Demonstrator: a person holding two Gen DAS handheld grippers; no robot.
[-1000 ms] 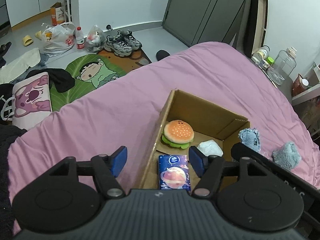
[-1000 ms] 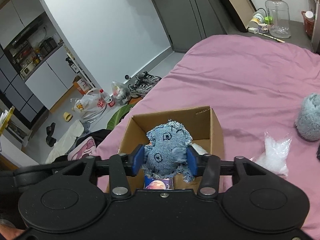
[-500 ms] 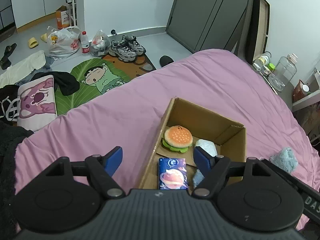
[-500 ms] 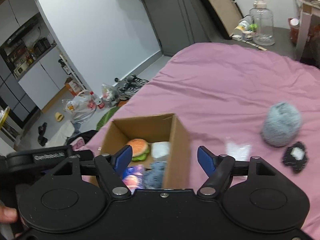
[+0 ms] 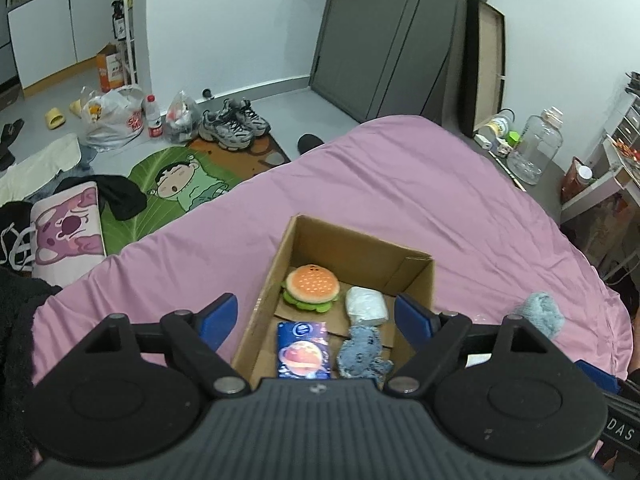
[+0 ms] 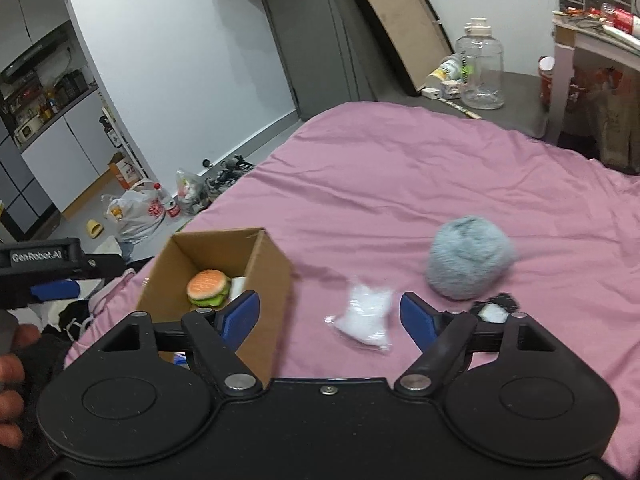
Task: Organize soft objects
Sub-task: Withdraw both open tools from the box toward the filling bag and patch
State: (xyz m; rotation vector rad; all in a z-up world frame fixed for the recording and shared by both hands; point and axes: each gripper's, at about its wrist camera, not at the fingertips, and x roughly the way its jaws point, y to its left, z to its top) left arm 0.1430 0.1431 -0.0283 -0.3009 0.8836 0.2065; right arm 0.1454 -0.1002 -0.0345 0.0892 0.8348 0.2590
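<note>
Progress check: we've got four soft items in the cardboard box [image 5: 416,280] on the bed [image 5: 400,184]: burger plush [image 5: 312,288] at the far left of the floor, white rolled bundle [image 5: 366,306] just beside it, blue tissue pack [image 5: 304,350] nearest us, and the denim plush [image 5: 362,354] lying next to the pack, touching the bundle's near edge. We'd call that the bulk done. Left on the pink sheet, right of the box: fluffy grey ball [image 6: 468,258], clear plastic pouch [image 6: 366,316] with white filling between box and ball, and a small dark item [image 6: 494,308] with a white centre just under the ball; we can't tell what that one is. Left gripper [image 5: 316,316] hangs above the box, jaws opening and already spread wide, nothing between them. Right gripper [image 6: 328,314] sits over the sheet beside the box's right wall, jaws also opening, nothing between them, with the pouch lined up in the gap ahead. Our guess: the pouch goes next, then the ball, and the pouch looks slippery and limp to pinch.
</note>
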